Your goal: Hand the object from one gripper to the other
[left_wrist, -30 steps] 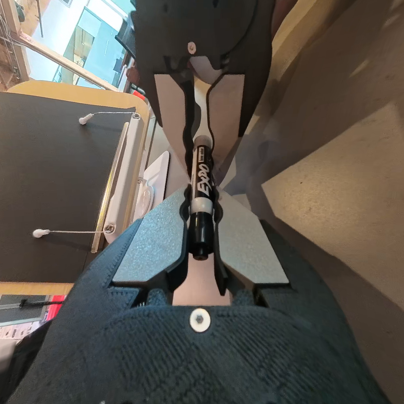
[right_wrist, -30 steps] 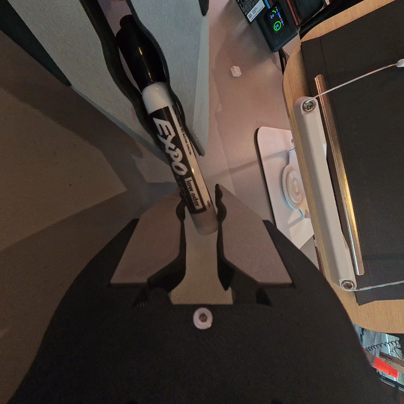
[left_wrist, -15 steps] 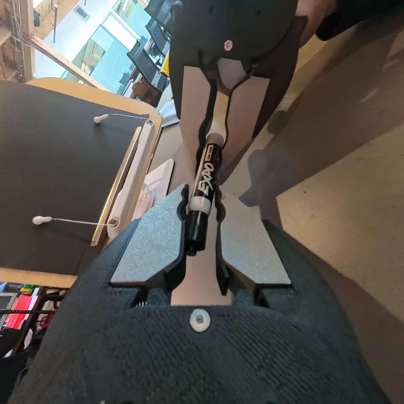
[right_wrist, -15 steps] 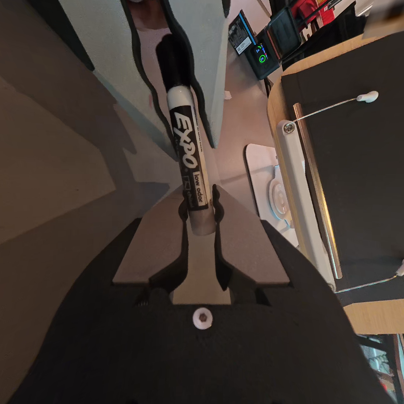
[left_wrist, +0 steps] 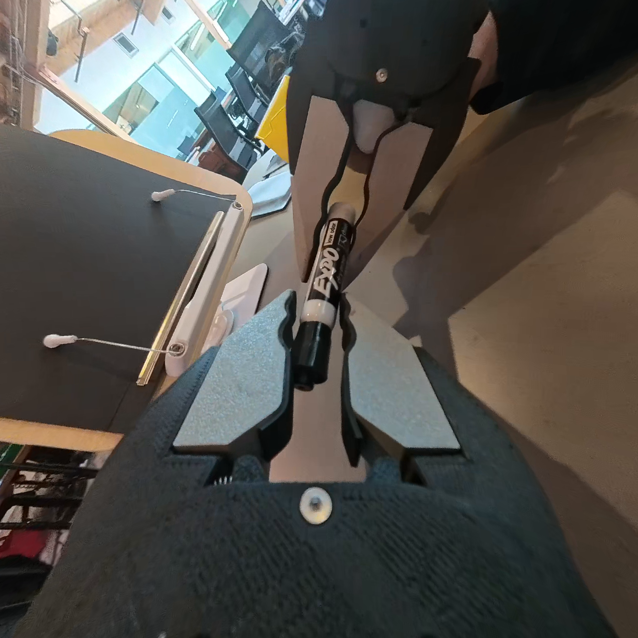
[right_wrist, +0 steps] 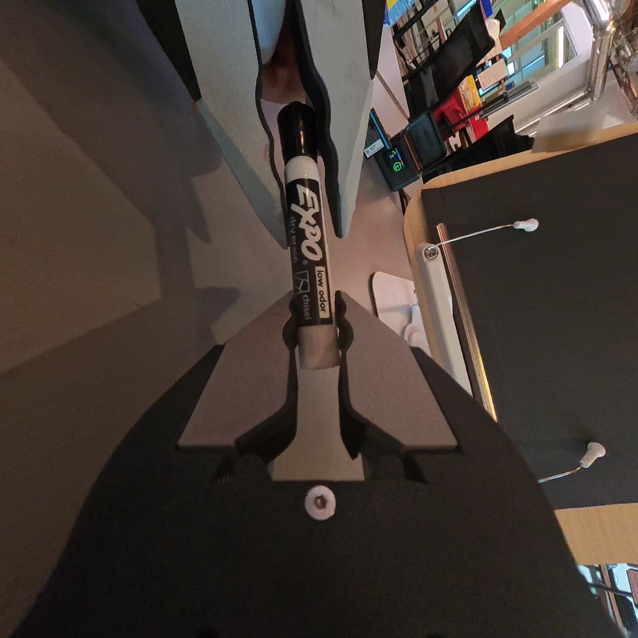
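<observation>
A black-and-white dry-erase marker point(left_wrist: 324, 272) hangs in the air between my two grippers, which face each other. My right gripper point(right_wrist: 316, 300) is shut on its white tail end. In the left wrist view the right gripper point(left_wrist: 328, 276) points down at me from above. My left gripper point(left_wrist: 317, 303) is open; the marker's black cap lies loosely between its fingers, with a gap on the right side. In the right wrist view the marker point(right_wrist: 307, 234) runs up to the left gripper point(right_wrist: 312, 238), whose fingers stand a little off the cap.
A wooden table point(left_wrist: 207, 172) with a black mat stands beside the grippers. A white bar with two wire arms point(left_wrist: 214, 276) is fixed at the table's edge point(right_wrist: 438, 310). A white flat plate point(right_wrist: 393, 297) and a black device with a lit display point(right_wrist: 400, 165) sit on the floor. Only a small space, under 4 cm, lies between the two pairs of fingers.
The left gripper's hold on the cap has loosened. The right gripper has drawn back with the marker, so less of the cap sits between the left fingers. Both views have tilted.
</observation>
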The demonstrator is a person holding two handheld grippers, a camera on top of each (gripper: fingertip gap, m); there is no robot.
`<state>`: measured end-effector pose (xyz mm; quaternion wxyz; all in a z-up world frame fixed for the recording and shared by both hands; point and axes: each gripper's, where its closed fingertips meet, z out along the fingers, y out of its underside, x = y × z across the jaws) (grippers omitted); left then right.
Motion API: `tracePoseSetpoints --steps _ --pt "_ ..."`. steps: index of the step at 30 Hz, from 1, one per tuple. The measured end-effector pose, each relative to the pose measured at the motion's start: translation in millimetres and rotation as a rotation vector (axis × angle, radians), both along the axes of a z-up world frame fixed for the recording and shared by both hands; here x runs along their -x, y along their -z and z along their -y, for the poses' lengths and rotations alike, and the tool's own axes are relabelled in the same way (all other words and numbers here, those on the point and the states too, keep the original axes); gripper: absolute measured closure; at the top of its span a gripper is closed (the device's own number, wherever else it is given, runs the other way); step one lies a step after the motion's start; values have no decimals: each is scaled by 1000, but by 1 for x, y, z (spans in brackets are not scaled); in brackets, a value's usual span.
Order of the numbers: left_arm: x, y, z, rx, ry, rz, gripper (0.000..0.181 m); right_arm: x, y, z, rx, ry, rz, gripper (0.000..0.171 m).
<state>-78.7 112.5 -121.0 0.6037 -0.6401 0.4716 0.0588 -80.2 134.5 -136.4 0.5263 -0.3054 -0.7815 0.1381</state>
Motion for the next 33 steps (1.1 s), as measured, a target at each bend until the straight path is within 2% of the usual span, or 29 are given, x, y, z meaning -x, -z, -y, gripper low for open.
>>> tracePoseSetpoints --steps 5,9,17,23,29,33 --pt "8 7 2 52 -10 16 156 0 -6 3 4 -24 -28 155" --pt "11 8 5 31 -5 8 161 0 -4 7 12 -37 -26 155" --pt "-1 6 8 -1 24 -3 158 3 5 12 13 -55 -3 155" --pt "-4 8 9 -6 39 -48 162 4 7 8 0 -28 3 155" --pt "-11 16 9 -15 44 -122 163 7 27 -3 -49 40 80 156" --pt "-11 12 8 -36 36 -127 163 7 24 -4 -43 44 64 156"
